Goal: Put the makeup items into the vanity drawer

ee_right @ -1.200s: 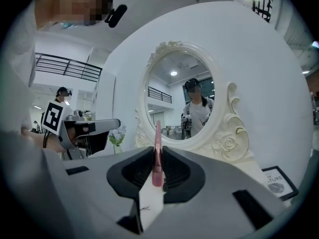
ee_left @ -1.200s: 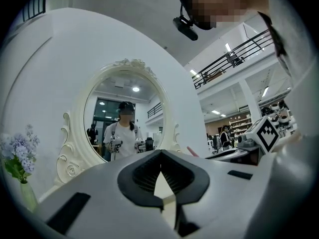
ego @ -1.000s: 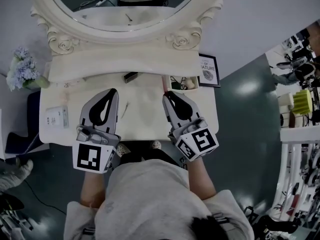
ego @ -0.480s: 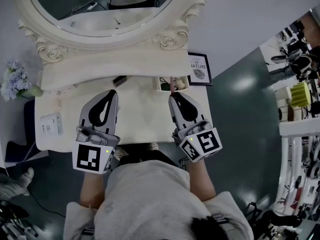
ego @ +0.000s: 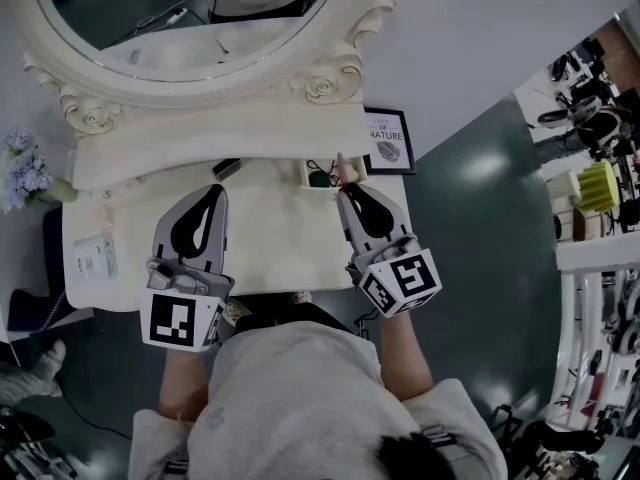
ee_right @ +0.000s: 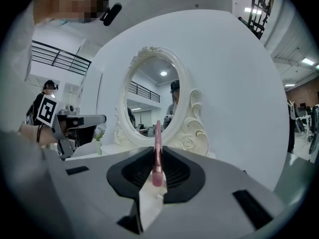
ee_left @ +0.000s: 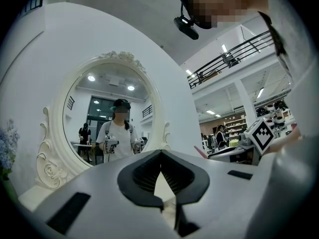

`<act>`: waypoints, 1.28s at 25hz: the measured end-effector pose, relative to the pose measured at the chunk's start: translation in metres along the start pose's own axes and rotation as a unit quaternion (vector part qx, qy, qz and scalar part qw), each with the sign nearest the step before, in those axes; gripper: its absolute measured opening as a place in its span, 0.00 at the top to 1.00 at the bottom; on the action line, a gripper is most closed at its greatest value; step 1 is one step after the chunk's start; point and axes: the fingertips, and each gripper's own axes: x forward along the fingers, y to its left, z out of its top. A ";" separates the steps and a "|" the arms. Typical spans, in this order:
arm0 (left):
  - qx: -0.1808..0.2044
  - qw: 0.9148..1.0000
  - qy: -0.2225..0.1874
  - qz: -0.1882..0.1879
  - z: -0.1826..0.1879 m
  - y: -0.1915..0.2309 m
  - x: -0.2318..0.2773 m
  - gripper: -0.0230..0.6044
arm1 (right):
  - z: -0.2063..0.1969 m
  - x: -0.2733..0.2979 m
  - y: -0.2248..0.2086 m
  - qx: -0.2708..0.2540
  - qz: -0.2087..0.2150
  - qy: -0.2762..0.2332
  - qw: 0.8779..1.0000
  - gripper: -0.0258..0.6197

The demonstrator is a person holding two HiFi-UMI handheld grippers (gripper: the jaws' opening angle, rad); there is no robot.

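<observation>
The left gripper, grey plastic with ribbed black pads, has its tips pressed together on nothing. The right gripper pinches a slim, glossy pink stick, whose far end lies just beside a small open compartment at the back of the smooth cream vanity top, below the carved oval mirror frame.

Mirror behind vanity top, flowers left, framed print right

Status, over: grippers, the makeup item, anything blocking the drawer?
Left gripper shut, empty. Right gripper shut on pink makeup stick, tip by the open drawer. Nothing seen in the way.
</observation>
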 end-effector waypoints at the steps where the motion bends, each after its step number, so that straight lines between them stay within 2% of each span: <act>1: 0.000 1.000 0.001 0.002 0.000 0.001 0.001 0.94 | -0.004 0.001 -0.002 -0.003 0.001 0.007 1.000 0.87; 10: 0.005 1.000 0.018 0.024 -0.007 0.003 0.002 0.94 | -0.041 0.012 -0.018 -0.061 0.025 0.085 0.994 0.87; 18: 0.003 0.998 0.016 0.059 -0.007 0.009 0.000 0.94 | -0.064 0.030 -0.028 -0.149 0.073 0.154 0.974 0.87; 23: 0.004 0.997 0.019 0.077 -0.008 0.011 -0.003 0.94 | -0.086 0.037 -0.032 -0.219 0.103 0.207 0.948 0.87; 32: 0.007 0.993 0.027 0.117 -0.009 0.015 -0.014 0.94 | -0.123 0.051 -0.050 -0.330 0.161 0.299 0.881 0.87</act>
